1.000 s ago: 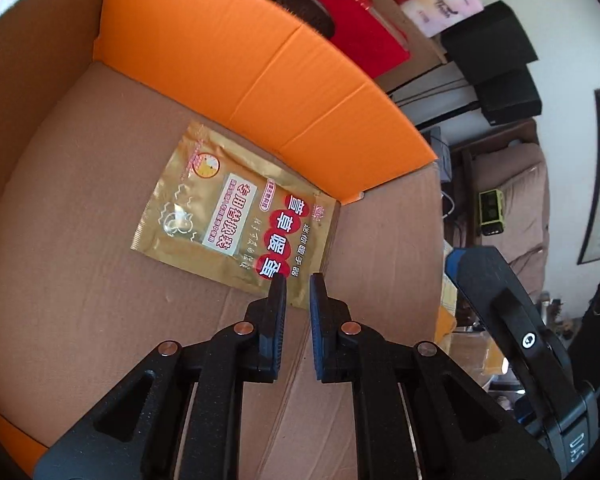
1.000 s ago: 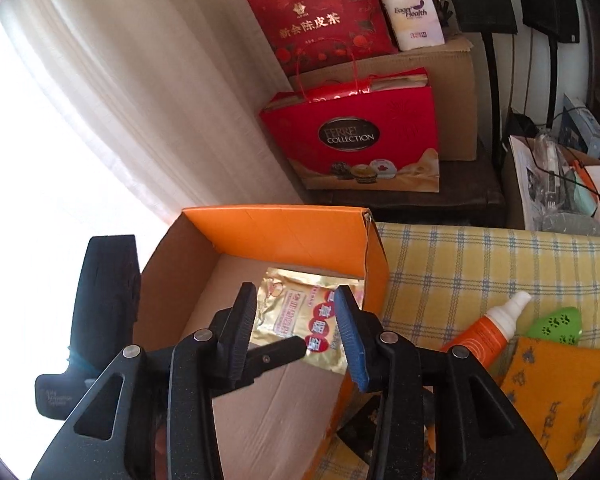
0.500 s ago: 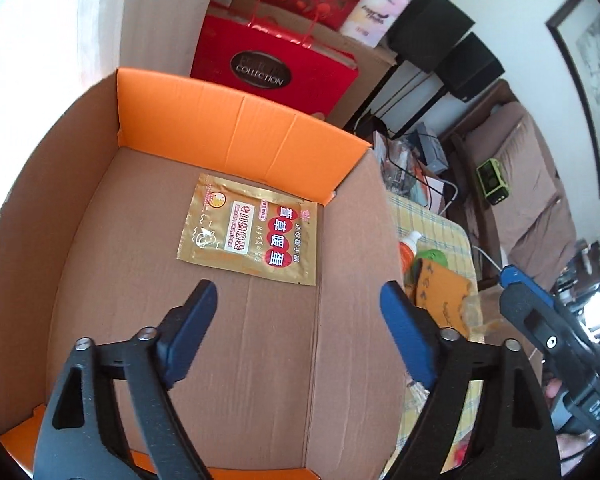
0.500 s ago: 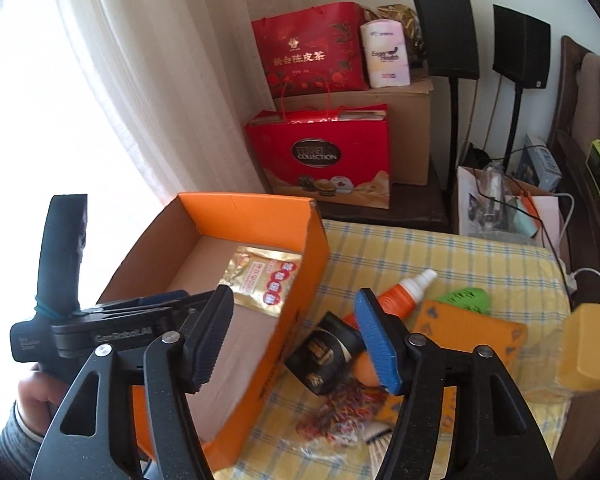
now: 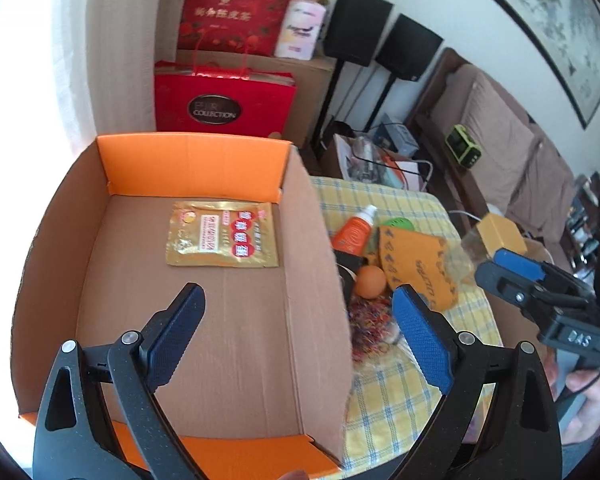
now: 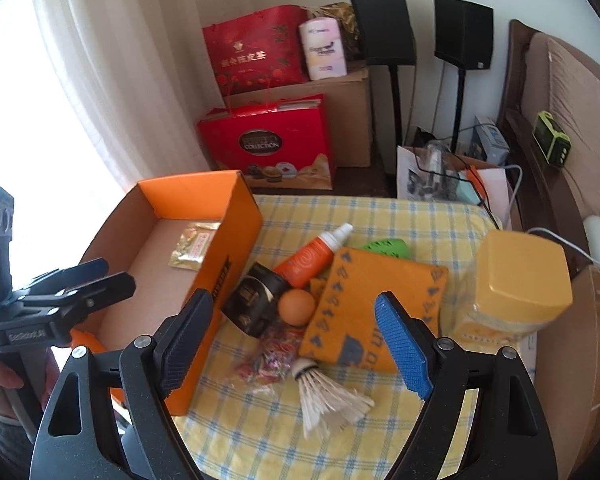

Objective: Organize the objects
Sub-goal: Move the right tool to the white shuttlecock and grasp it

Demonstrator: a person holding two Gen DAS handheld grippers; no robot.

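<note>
A gold foil packet (image 5: 222, 234) lies flat on the floor of the orange cardboard box (image 5: 196, 168). My left gripper (image 5: 298, 300) hovers above the box's near half, its jaws opening with nothing between them. My right gripper (image 6: 294, 304) hangs over the table beside the box (image 6: 228, 248), its jaws also opening and empty. Below it lie a black jar (image 6: 256, 296), an orange ball (image 6: 297, 307), an orange spray bottle (image 6: 312, 256), an orange cloth (image 6: 364, 300), a shuttlecock (image 6: 328, 396) and a bag of coloured bands (image 6: 272, 352).
A jar with a yellow lid (image 6: 516, 280) stands at the right of the checked tablecloth (image 6: 380, 216), with a green object (image 6: 384, 246) behind the cloth. Red gift bags (image 6: 268, 144), a brown carton, two speakers and a sofa stand beyond the table.
The left jaws went from shut to wide and drew back and up from the packet, which stays in the box. The right gripper swung right from the box to the loose items, widening.
</note>
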